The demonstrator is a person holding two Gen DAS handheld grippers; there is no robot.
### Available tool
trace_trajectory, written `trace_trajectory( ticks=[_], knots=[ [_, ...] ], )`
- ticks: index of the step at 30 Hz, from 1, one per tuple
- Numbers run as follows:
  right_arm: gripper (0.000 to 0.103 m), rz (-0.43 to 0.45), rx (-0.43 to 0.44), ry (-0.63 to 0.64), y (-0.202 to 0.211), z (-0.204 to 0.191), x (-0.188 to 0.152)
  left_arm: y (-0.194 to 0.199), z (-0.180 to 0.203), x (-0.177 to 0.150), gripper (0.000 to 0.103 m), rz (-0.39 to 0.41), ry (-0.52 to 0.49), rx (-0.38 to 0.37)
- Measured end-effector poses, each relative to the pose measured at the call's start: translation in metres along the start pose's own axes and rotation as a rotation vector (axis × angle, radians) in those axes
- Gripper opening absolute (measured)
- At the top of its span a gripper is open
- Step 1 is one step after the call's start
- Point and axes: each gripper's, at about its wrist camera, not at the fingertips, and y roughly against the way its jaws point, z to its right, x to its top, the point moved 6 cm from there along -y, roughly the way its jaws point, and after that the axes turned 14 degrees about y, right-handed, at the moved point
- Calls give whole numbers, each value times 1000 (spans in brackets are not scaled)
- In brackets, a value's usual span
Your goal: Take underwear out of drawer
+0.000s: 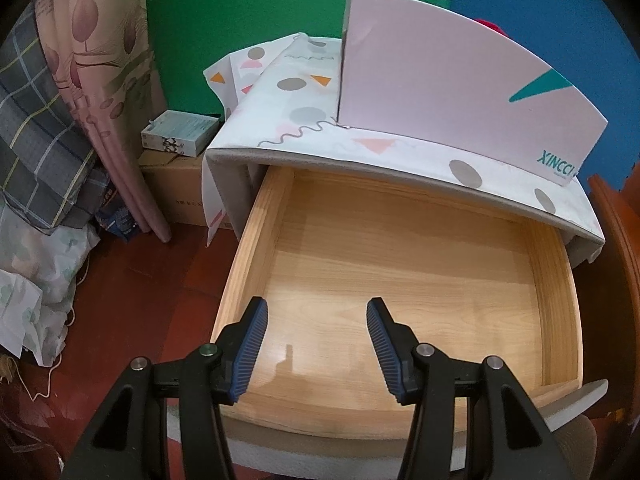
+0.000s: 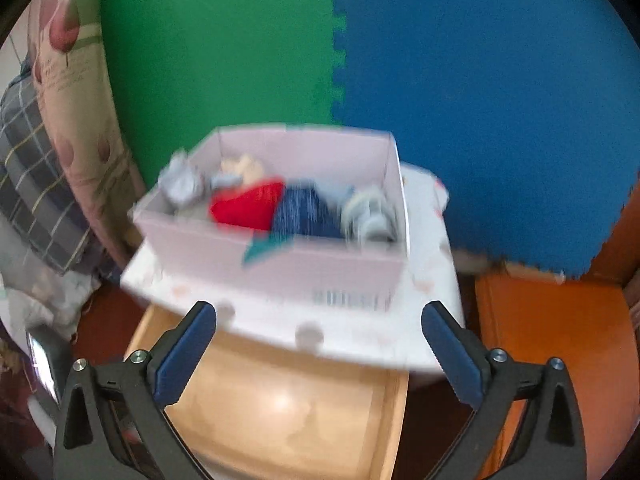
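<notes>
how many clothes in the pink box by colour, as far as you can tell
The right wrist view is blurred, so this counts visible bundles in the pink box:
grey: 1
beige: 1
red: 1
dark blue: 1
pale grey-white: 1
total: 5

We see a pale wooden drawer (image 1: 400,280) under a white cloth (image 1: 304,92) patterned with grey dots and pink and orange triangles. On the cloth, a pale pink box (image 2: 280,264) holds red (image 2: 248,204), navy-striped (image 2: 304,212) and grey (image 2: 182,184) garments.
</notes>
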Motion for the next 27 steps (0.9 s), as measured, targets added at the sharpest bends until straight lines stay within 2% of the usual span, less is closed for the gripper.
trace_trajectory(
  ticks=[6,10,14,19,27],
  knots=[
    [102,-104,4,-68,-26,-17,-90,12,6,-6,53,31,-33,12],
    [102,-131,37,-156,-43,-21,-118,17,8,-13,53,42,-46,16],
    [102,-125,37,-150,-50,-30,-129,22,10,-18,53,50,-53,18],
    [102,-121,21,-79,-55,-39,-133,24,14,-22,53,59,-71,22],
    [102,-152,12,-76,-64,-40,-138,23,12,-21,53,57,-55,16]
  ],
)
